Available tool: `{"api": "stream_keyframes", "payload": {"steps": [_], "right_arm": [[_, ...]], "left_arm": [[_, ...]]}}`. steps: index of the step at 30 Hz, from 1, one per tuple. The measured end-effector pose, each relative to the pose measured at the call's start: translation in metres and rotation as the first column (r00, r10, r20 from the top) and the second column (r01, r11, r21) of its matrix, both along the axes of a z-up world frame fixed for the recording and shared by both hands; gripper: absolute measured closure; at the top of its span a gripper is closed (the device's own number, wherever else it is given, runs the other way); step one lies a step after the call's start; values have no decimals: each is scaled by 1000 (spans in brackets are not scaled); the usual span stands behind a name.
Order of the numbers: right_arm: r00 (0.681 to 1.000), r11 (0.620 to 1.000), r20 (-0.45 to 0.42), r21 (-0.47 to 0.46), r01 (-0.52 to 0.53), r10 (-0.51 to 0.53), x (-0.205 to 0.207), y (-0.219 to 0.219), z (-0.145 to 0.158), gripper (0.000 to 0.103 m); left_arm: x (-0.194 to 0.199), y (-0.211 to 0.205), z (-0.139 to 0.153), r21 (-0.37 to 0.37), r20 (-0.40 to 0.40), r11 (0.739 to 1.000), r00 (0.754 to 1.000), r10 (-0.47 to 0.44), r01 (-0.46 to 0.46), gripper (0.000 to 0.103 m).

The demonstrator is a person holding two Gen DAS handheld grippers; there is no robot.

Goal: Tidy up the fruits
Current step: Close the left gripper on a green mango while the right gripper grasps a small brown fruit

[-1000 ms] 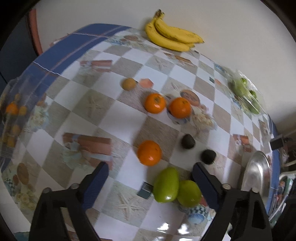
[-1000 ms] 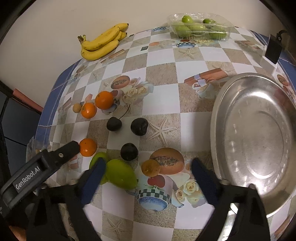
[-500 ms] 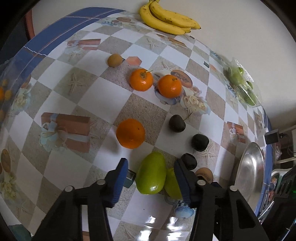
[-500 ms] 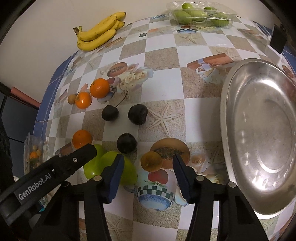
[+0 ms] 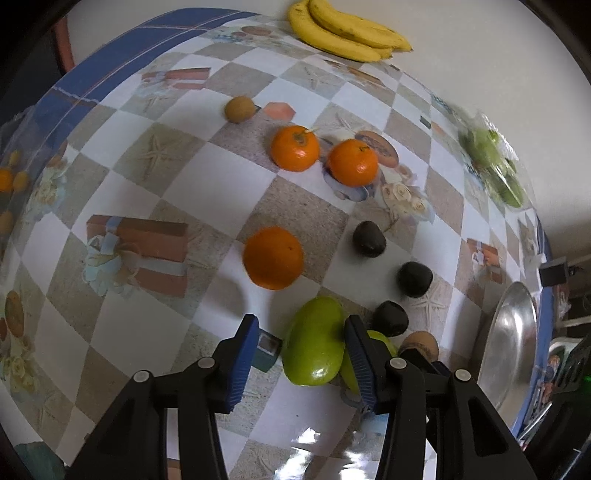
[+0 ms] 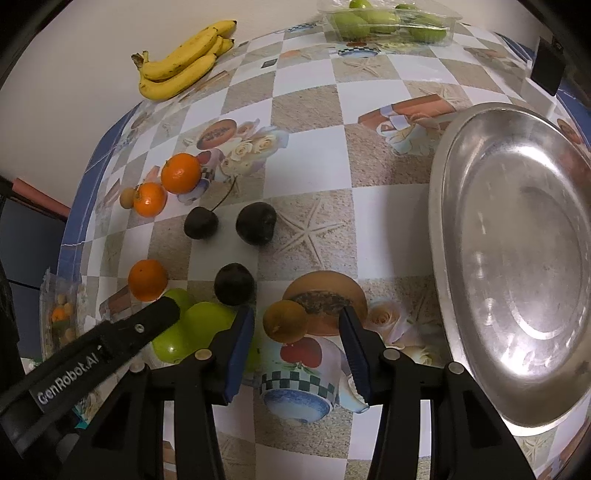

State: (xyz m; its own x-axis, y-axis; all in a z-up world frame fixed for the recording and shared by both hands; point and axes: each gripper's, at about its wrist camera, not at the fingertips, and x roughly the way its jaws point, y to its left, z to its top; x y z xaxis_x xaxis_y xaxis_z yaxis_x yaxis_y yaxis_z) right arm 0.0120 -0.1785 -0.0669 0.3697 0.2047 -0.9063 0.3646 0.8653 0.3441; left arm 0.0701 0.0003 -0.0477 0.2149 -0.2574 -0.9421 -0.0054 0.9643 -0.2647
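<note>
My left gripper (image 5: 301,328) is open around a green mango (image 5: 314,341); its right finger touches the mango, its left finger stands apart. A second green mango (image 5: 380,341) lies behind that right finger. My right gripper (image 6: 297,319) is open around a small brown fruit (image 6: 285,320) without touching it. The left gripper's finger (image 6: 147,325) crosses both mangoes (image 6: 199,326) in the right wrist view. Three oranges (image 5: 273,257) and three dark plums (image 5: 414,279) lie on the checkered tablecloth. A steel tray (image 6: 517,258) sits to the right, empty.
A banana bunch (image 6: 181,62) lies by the far wall. A clear box of green fruit (image 6: 391,22) stands at the back. A small tan fruit (image 5: 240,109) lies beyond the oranges. A bag of small fruit (image 6: 59,317) sits at the left table edge.
Both grippers moved forward and down, and their jaws narrowed. The left now brackets the green mango, the right brackets the small brown fruit.
</note>
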Motion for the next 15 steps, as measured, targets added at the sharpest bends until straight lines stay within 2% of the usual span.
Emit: {"api": "stream_keyframes", "payload": {"steps": [2, 7, 10, 14, 15], "right_arm": [[1000, 1000, -2, -3, 1, -1, 0, 0, 0, 54], [1000, 1000, -4, -5, -1, 1, 1, -1, 1, 54], [1000, 1000, 0, -7, -10, 10, 3, 0, 2, 54], [1000, 999, 2, -20, -29, 29, 5, 4, 3, 54], [999, 999, 2, -24, -32, 32, 5, 5, 3, 58]], "left_arm": [[0, 4, 2, 6, 12, 1000, 1000, 18, -18, 51], [4, 32, 8, 15, 38, 990, 990, 138, -138, 51], [6, 35, 6, -8, 24, 989, 989, 146, -146, 51], [5, 24, 2, 0, 12, 994, 994, 106, -106, 51], [6, 21, 0, -1, 7, 995, 995, 97, -97, 51]]}}
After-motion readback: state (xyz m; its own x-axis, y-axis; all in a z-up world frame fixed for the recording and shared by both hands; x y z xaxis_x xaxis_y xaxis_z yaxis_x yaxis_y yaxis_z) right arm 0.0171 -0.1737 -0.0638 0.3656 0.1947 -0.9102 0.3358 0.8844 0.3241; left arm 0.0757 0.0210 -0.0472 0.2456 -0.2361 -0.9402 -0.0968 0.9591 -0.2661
